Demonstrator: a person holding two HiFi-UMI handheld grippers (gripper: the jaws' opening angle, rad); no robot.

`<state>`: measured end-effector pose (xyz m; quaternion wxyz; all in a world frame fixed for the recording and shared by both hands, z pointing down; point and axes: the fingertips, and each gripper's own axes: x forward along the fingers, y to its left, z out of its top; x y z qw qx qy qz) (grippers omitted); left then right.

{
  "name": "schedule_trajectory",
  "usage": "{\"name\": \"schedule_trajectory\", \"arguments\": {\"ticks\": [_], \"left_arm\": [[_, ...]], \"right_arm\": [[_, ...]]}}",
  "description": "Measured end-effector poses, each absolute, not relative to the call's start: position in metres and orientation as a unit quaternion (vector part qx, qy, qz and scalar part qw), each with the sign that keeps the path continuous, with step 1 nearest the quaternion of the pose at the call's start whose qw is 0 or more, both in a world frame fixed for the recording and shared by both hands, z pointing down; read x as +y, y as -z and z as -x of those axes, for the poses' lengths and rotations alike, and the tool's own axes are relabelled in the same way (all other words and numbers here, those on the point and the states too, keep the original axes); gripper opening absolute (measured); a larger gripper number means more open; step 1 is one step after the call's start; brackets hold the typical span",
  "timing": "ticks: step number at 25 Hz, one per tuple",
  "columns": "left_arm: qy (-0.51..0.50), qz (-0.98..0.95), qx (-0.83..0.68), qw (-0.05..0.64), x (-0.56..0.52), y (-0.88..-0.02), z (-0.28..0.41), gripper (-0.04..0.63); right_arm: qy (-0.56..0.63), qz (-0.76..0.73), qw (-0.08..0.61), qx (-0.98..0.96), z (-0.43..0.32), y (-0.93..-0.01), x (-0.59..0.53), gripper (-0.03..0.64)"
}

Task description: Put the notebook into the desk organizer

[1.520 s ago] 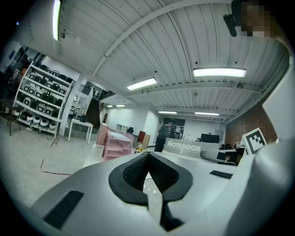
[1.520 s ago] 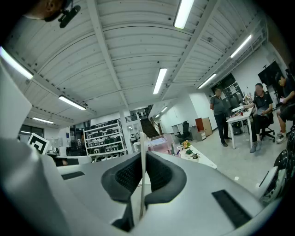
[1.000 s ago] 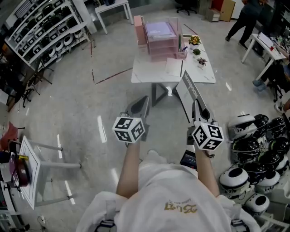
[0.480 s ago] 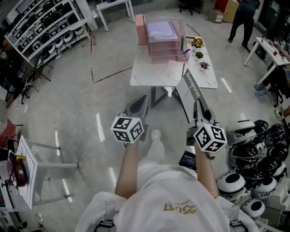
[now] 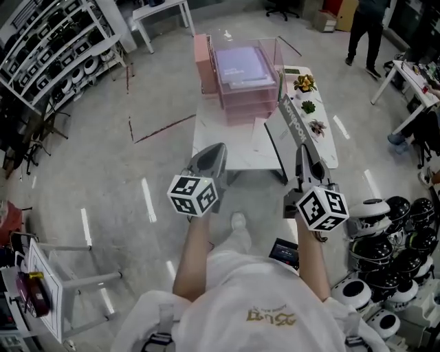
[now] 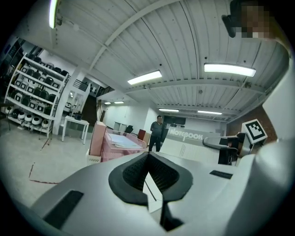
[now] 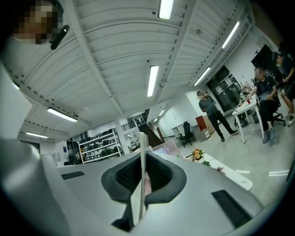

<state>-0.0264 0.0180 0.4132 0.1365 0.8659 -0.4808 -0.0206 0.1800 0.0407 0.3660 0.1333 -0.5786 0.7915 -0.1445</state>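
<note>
White table [image 5: 237,148], pink desk organizer [image 5: 244,103] atop; grey floor [image 5: 103,158] around.

A lab-like workshop: racks [image 5: 48,51] of helmets, white worktables [image 5: 157,9], polished concrete floor [image 5: 103,161]

Bright, even light falls from ceiling tube lamps [image 6: 229,69] — their streaks glare on the glossy floor [image 5: 148,199]. Both gripper views bulge fisheye-fashion, corners dark.

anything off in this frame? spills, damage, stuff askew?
Nothing spilled or damaged. Only oddity: the notebook is pinched by one end in the right tongs, so most of it sticks out unsupported towards the table. The organizer stands upright there. The left tongs are shut and empty.
</note>
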Motion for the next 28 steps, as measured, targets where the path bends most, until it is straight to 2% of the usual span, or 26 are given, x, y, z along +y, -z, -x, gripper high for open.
{"name": "schedule_trajectory", "arguments": {"ticks": [13, 28], "left_arm": [[0.015, -0.878, -0.455, 0.145, -0.174, -0.406, 0.055, 0.017], [0.019, -0.885, -0.443, 0.143, -0.224, -0.411, 0.061, 0.017]], "right_arm": [[0.146, 0.587, 0.127, 0.786, -0.135, -0.356, -0.133, 0.017], [0.112, 0.61, 0.116, 0.776, -0.136, -0.349, -0.185, 0.017]]}}
